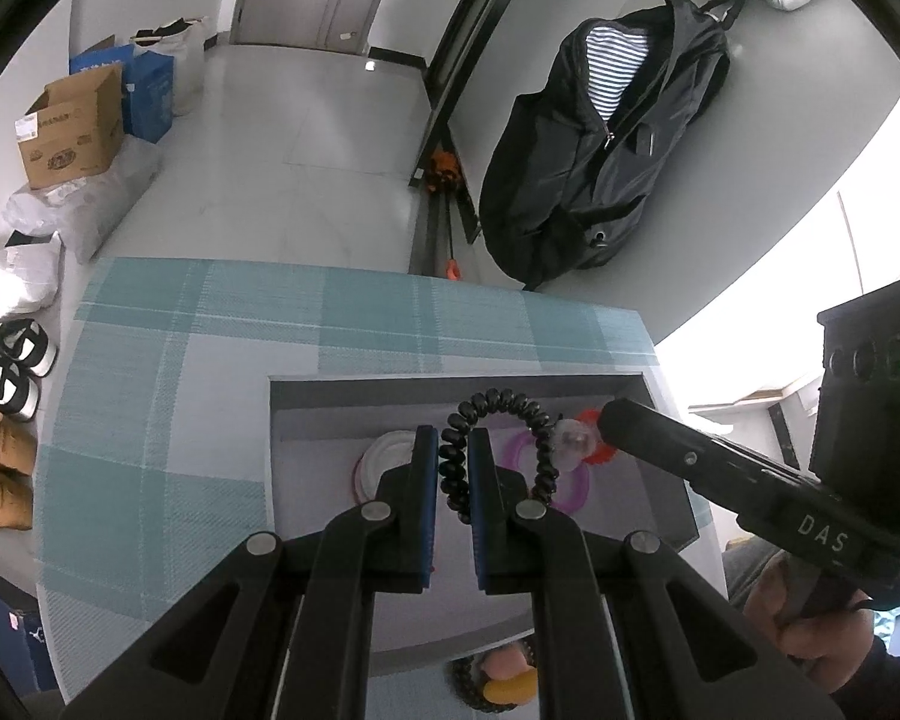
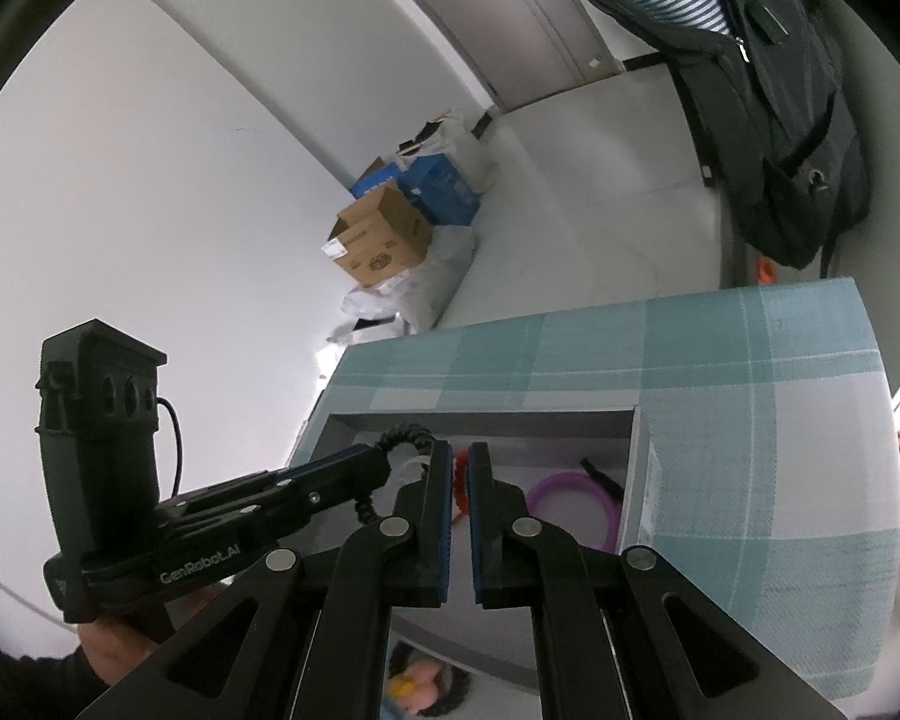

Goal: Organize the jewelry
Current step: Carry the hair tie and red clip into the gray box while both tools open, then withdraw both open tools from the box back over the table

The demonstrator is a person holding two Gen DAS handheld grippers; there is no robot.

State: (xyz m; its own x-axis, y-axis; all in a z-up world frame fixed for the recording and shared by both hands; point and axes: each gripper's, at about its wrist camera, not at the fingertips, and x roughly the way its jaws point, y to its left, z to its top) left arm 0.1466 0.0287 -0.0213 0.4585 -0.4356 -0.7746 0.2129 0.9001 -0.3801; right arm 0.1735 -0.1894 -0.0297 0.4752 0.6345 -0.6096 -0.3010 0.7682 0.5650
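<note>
- Far left, floor: brown cardboard box (image 1: 72, 126), blue carton (image 1: 147, 93) behind it, white plastic bags (image 1: 84, 204), and black-and-white sneakers (image 1: 12, 369) near the frame edge.
- Surface: teal-and-white plaid woven cloth (image 1: 210, 324) covers it; an open grey rectangular tray (image 1: 450, 387) sits on the cloth, toward the near right.
- Left hand-held gripper (image 1: 453, 456): narrow gap, blue-padded jaws closed on the black spiral coil hair tie (image 1: 498, 405). The coil runs down between the pads and arches up and to the right above the tray floor.
- Beneath the left jaw, on the tray floor: a round white item with a pink rim (image 1: 384, 456), partly hidden.
- Right of the coil: translucent purple ring bracelet (image 1: 570, 489) lying flat in the tray; in the right wrist view the same bracelet (image 2: 570, 498) lies near the tray's right wall.
- A clear bead-like ornament (image 1: 573, 441) sits at the right end of the coil arch, touching a red frilled piece (image 1: 594, 438).
- Right hand-held gripper (image 2: 461, 483): narrow gap, jaws closed on the red frilled piece (image 2: 461, 480); in the left wrist view its tip meets that red piece at the tray's right side.
- Thin black strip (image 2: 600, 477) lies in the tray beside the purple bracelet.
- Far right, beyond the surface: black backpack with striped lining (image 1: 606, 138) on the floor against the wall.
</note>
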